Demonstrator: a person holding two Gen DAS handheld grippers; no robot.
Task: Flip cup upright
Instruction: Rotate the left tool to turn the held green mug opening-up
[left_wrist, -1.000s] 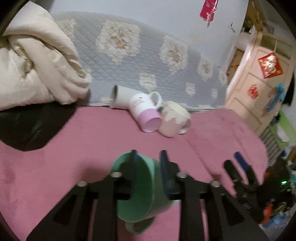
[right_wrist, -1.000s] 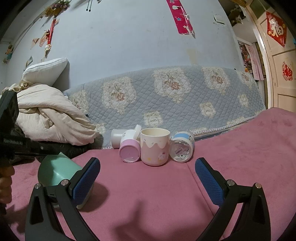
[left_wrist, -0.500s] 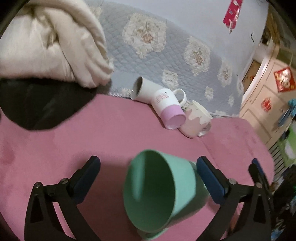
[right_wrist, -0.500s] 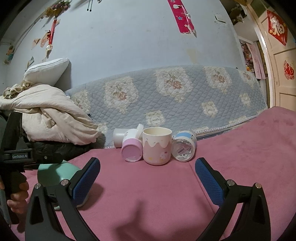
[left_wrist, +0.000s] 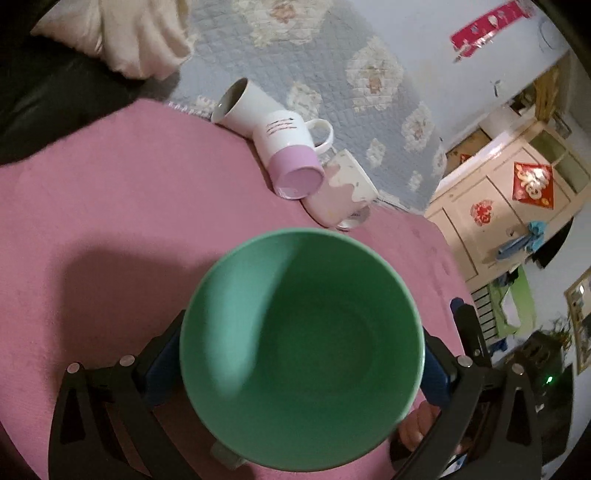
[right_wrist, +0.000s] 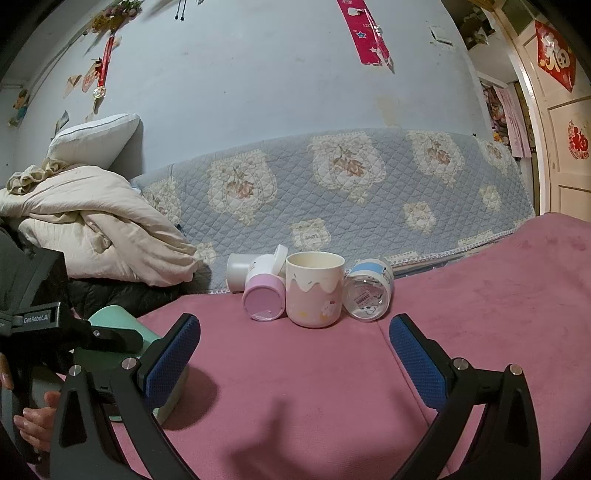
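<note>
A mint-green cup (left_wrist: 303, 350) stands on the pink cover with its mouth facing the left wrist camera. My left gripper (left_wrist: 295, 369) is open, its blue pads (left_wrist: 159, 373) on either side of the cup and apart from it. The cup also shows at the left of the right wrist view (right_wrist: 122, 332), mouth up, with the left gripper over it. My right gripper (right_wrist: 295, 354) is open and empty, low over the pink cover, aimed at the other cups.
A white-and-lilac mug (right_wrist: 264, 295) and a clear blue-banded cup (right_wrist: 367, 291) lie on their sides beside an upright cream-pink cup (right_wrist: 314, 291). A white cup (left_wrist: 240, 105) lies behind. Cream bedding (right_wrist: 92, 225) at left, quilted backrest (right_wrist: 332, 192) behind, cabinet (left_wrist: 498, 192) at right.
My left gripper opened and let go of the green cup, then swung above it. The cup went from tilted to standing mouth up. The right gripper stayed still.
</note>
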